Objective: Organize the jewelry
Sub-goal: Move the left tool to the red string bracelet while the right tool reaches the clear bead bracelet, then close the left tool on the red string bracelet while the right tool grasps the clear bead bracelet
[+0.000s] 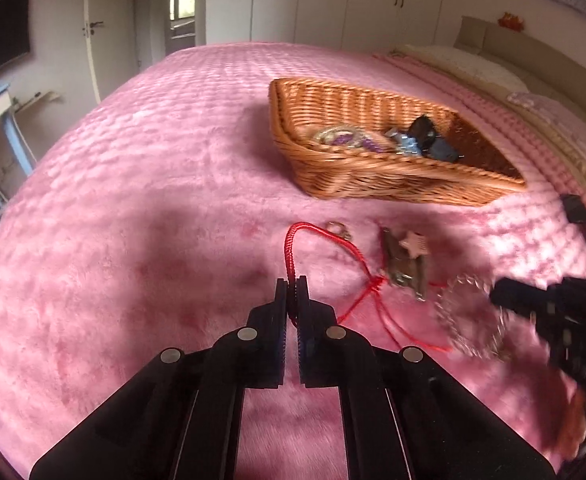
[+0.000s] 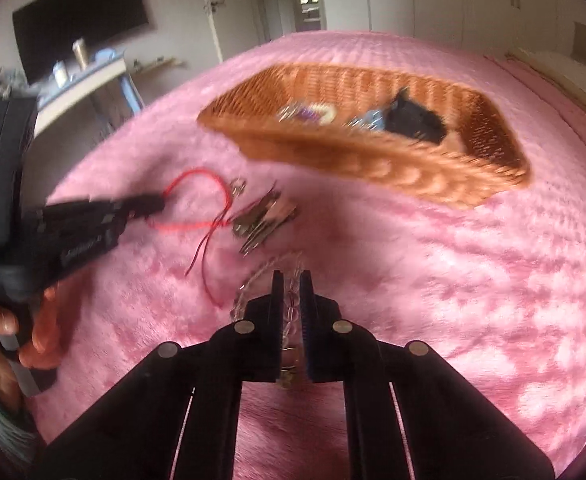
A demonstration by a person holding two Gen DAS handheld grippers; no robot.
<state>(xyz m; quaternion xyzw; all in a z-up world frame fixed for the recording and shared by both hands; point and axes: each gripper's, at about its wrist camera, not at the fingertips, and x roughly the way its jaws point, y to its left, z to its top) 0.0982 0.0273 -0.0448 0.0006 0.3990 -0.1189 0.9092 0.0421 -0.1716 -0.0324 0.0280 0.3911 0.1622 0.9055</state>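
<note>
Jewelry lies in two lots on the pink bedspread [image 1: 133, 200]: some pieces already sit in the wicker basket [image 1: 373, 184] in the upper right of the left wrist view, and a loose heap waits in front of it, near the middle of both frames.

Both grips look made, so the pick-up seems to be the step in hand. The left gripper [image 1: 292, 286] has its jaws pressed together on the red cord [image 1: 293, 240], pinching the loop just where it rises from the cover; the cord trails right to a knot beside the metal clips [image 1: 403, 270] with a small star on top. A little ring [image 1: 339, 229] lies just beyond the loop, apart from it. The right gripper [image 2: 291, 280] is clamped on the clear bead bracelet [image 2: 253, 288], whose beads show between the jaws in the right wrist view. In the left wrist view it comes in blurred from the right edge, over the same bracelet.

I'd judge the next move to be a lift and carry to the basket, up the frame and to the right. The cord is knotted close to the clips, and I cannot tell whether they are joined, so the left gripper should rise slowly and watch what comes with it. The bracelet's grip looks thin, so a steady carry suits it. Then open over the basket's bare right end.
</note>
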